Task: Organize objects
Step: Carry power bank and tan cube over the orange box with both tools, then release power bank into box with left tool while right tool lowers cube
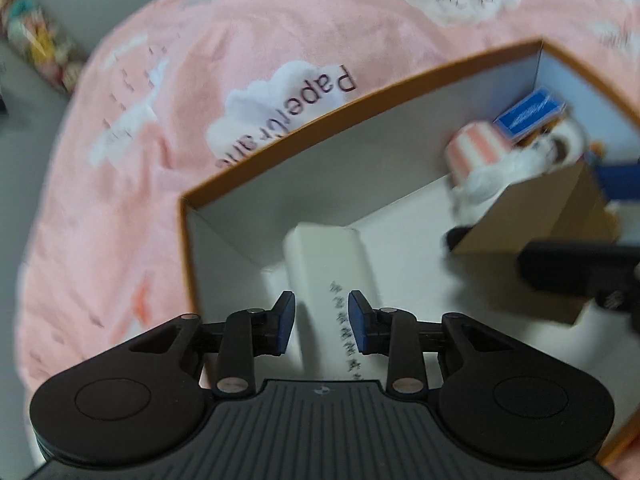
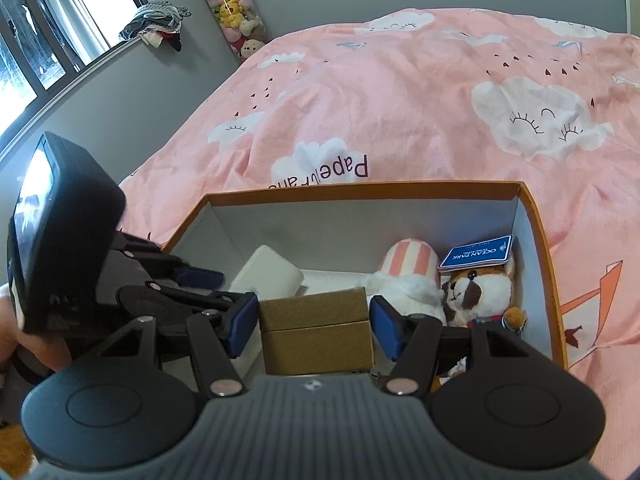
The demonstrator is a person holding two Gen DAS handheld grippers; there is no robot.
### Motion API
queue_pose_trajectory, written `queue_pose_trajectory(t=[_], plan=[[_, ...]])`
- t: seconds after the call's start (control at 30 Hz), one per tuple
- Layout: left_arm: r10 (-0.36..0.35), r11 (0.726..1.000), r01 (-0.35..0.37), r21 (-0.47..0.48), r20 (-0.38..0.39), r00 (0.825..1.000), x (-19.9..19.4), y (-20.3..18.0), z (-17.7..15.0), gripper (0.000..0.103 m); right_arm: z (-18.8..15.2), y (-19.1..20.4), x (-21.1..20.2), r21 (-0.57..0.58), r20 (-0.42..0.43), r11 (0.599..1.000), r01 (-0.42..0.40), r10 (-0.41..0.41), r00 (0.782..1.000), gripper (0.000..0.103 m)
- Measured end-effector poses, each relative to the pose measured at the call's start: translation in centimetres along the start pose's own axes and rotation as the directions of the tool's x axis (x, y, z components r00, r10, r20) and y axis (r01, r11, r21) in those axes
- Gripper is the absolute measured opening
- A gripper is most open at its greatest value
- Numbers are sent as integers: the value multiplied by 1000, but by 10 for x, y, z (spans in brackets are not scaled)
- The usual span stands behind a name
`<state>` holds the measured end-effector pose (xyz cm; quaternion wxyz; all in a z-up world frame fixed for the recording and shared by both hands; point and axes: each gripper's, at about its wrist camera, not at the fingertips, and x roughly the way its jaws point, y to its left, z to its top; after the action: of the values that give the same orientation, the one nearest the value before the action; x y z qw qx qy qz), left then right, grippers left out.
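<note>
An orange-rimmed box (image 1: 280, 148) with white inner walls lies on the pink bed; it also shows in the right wrist view (image 2: 360, 190). My left gripper (image 1: 321, 322) is open inside it, its blue pads either side of a white packet (image 1: 332, 264) with printed text, not touching it. The packet shows in the right wrist view (image 2: 268, 276). My right gripper (image 2: 313, 324) has its pads against both sides of a brown cardboard box (image 2: 318, 330) and holds it in the orange box. In the left wrist view that cardboard box (image 1: 532, 224) is at the right.
A plush dog (image 2: 480, 292), a pink-striped plush (image 2: 408, 264) and a blue Ocean Park card (image 2: 476, 258) fill the box's right end. The pink cloud-print bedcover (image 2: 400, 100) surrounds the box. A tube of plush toys (image 2: 236, 12) and a window lie beyond the bed.
</note>
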<state>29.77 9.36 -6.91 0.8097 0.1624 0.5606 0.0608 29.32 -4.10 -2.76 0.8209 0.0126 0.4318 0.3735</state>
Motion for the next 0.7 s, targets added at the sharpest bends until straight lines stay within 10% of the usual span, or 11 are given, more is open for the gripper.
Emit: queue_pose_trajectory(t=[0.1, 0.27, 0.47, 0.7], plan=[[11, 1000, -11, 26, 0, 1000, 3, 5, -2, 37, -1, 0, -1, -2, -2, 1000, -6, 6, 1000, 63], [-163, 986, 163, -16, 17, 987, -7, 21, -7, 37, -2, 2, -5, 6, -9, 999, -32, 32, 999, 63], [-231, 952, 235, 196, -48, 972, -3, -6, -10, 37, -3, 3, -14, 20, -25, 1000, -23, 24, 999, 63], [-175, 920, 185, 346, -58, 983, 11, -35, -16, 37, -9, -9, -13, 88, -62, 995, -47, 53, 997, 63]])
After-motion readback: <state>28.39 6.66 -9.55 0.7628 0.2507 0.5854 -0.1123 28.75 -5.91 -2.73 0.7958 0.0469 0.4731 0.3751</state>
